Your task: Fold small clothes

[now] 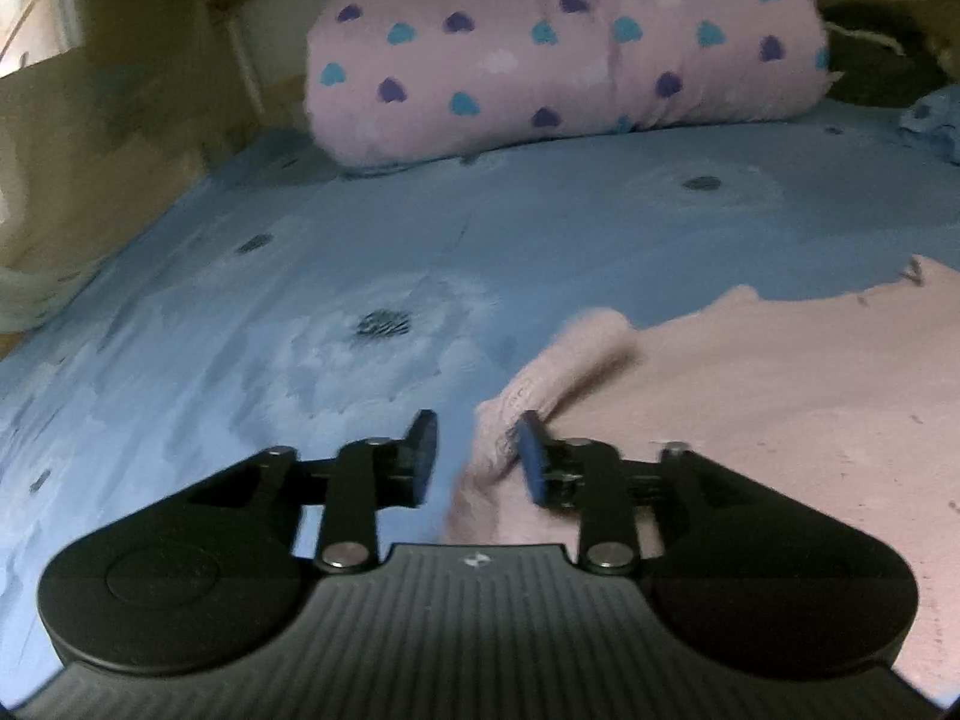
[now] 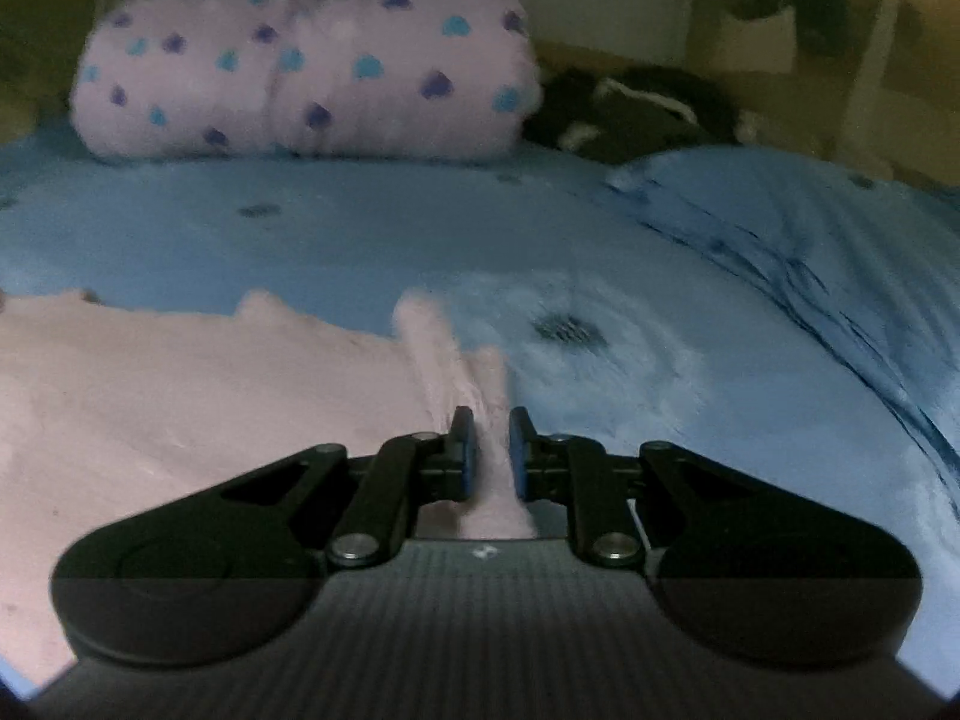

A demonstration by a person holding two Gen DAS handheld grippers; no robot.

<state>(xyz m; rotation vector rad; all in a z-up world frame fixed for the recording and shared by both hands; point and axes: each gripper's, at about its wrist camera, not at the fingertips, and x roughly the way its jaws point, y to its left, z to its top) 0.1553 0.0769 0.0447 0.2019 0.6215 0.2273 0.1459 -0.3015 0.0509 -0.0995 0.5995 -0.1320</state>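
A small pale pink knit garment (image 1: 750, 384) lies spread on the blue bedsheet (image 1: 300, 276). In the left wrist view my left gripper (image 1: 477, 459) is open, and the garment's left edge bunches up between its two fingers. In the right wrist view the same pink garment (image 2: 180, 384) fills the left side. My right gripper (image 2: 487, 450) has its jaws close together with a raised ridge of the garment's right edge pinched between them.
A rolled pink blanket with blue and purple hearts (image 1: 558, 42) lies at the head of the bed. A dark bundle (image 2: 624, 108) sits beside it. Rumpled blue bedding (image 2: 798, 252) rises at the right. The bed's left edge (image 1: 90, 276) drops off.
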